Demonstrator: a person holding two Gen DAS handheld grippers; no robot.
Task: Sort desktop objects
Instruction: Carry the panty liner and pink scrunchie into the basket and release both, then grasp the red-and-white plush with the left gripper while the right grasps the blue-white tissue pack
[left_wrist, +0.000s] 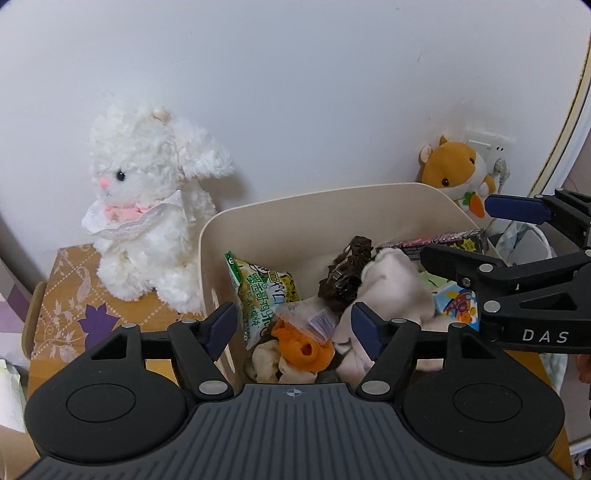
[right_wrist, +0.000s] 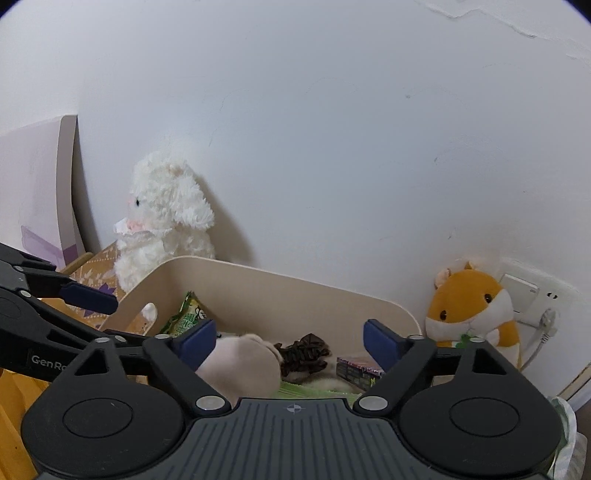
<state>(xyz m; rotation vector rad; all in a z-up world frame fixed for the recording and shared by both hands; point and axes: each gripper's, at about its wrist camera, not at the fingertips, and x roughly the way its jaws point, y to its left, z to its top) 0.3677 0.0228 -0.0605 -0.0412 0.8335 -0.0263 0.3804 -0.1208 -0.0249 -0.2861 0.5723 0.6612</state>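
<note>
Over bin (left_wrist: 280, 214): both grippers, nothing held
Left gripper (left_wrist: 295, 326): jaws apart
Right gripper (right_wrist: 290, 341): jaws apart
Bin contents: snack bag (left_wrist: 258, 291), plush (left_wrist: 391, 291)

The left wrist camera sits just behind its own gripper (left_wrist: 293, 328), close over the near-left corner of a cream bin (left_wrist: 314, 210), looking steeply down into it toward the white wall, with the right gripper (left_wrist: 491, 236) crossing in at 3 o'clock. The right wrist camera looks from the bin's (right_wrist: 280, 291) near-right side at a flatter angle, its gripper (right_wrist: 290, 345) at 6 o'clock and the left gripper (right_wrist: 88, 299) at 9 o'clock. Both views share the bin, a white plush rabbit (left_wrist: 147, 206) (right_wrist: 166, 221) and an orange plush hamster (left_wrist: 458, 166) (right_wrist: 472, 310).
</note>
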